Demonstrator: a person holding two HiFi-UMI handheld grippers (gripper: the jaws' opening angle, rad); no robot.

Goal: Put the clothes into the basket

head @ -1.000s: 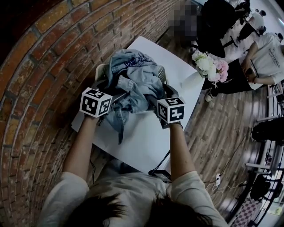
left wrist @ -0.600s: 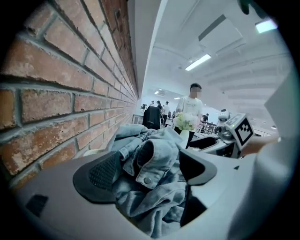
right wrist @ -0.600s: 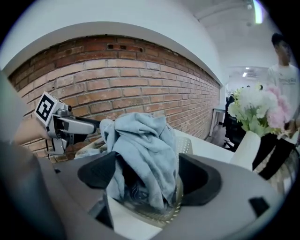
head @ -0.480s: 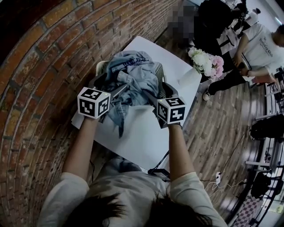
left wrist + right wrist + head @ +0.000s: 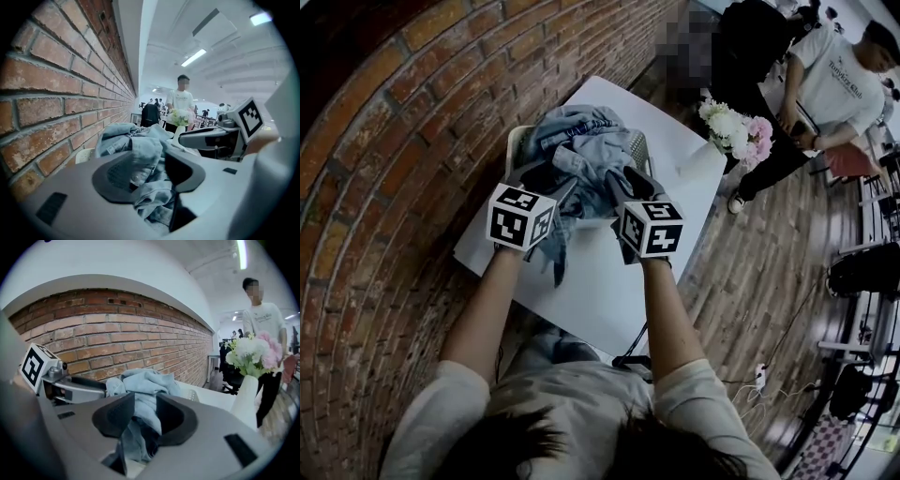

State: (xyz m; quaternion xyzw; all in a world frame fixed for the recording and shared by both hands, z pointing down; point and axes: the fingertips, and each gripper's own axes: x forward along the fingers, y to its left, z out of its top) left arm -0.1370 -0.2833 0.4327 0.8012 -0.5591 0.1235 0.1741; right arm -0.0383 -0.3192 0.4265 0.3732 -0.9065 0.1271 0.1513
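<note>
A crumpled light-blue denim garment (image 5: pixel 581 155) lies heaped on a white mesh basket (image 5: pixel 638 150) at the far end of the white table (image 5: pixel 600 281). My left gripper (image 5: pixel 548 180) grips the heap's near left side, and a loose sleeve hangs below it. My right gripper (image 5: pixel 617 186) grips the near right side. Both pairs of jaws have just been closing, with denim between them. In the left gripper view the fabric (image 5: pixel 136 140) fills the left gripper's (image 5: pixel 150 173) jaws. In the right gripper view a fold (image 5: pixel 143 380) is pinched in the right gripper (image 5: pixel 145 418).
A brick wall (image 5: pixel 384 159) runs close along the table's left side. A white vase of pink and white flowers (image 5: pixel 733 136) stands at the table's far right corner. People (image 5: pixel 830 84) stand beyond it, and a dark office chair is behind the table.
Both grippers rose and drew closer together at the near side of the heap. Their jaws closed on the denim, and the hanging sleeve lifted a little.
</note>
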